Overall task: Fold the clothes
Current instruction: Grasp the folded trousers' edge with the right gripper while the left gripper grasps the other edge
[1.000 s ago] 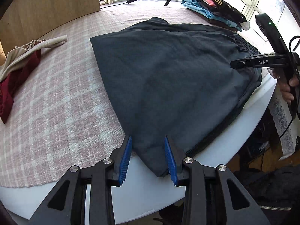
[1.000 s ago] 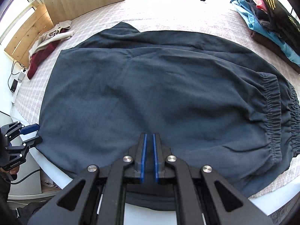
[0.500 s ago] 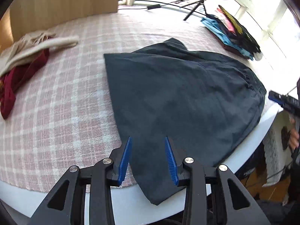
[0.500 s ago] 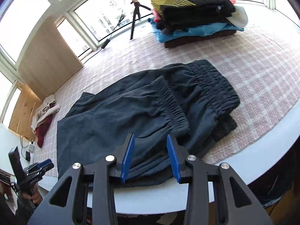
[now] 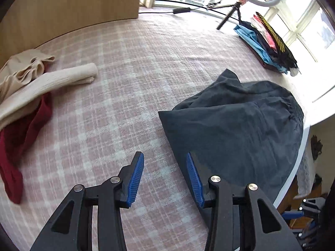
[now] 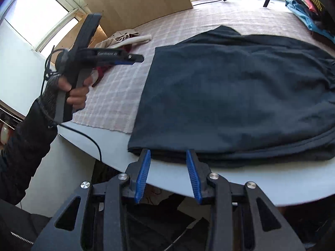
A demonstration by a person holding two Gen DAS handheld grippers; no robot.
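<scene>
Dark navy shorts (image 6: 240, 96) lie folded flat on the pink checked cloth (image 6: 117, 92), their near edge along the table's white rim (image 6: 230, 177). The same shorts (image 5: 236, 129) fill the right of the left wrist view. My left gripper (image 5: 165, 163) is open above the cloth, its right finger just over the shorts' left edge. In the right wrist view the left gripper (image 6: 136, 59) is held up by a hand (image 6: 77, 90) left of the shorts. My right gripper (image 6: 168, 163) is open, empty, in front of the shorts' near left corner.
A cream garment (image 5: 39, 81) and a dark red one (image 5: 23, 138) lie heaped at the left. A stack of folded clothes (image 5: 268, 46) sits at the far right by the windows, next to a ring light tripod (image 5: 232, 14). A wooden panel (image 5: 69, 6) stands behind.
The right gripper let go of the shorts, opened and swung from the waistband side to the near left corner. The left gripper drew off the shorts' corner, leftward over the cloth.
</scene>
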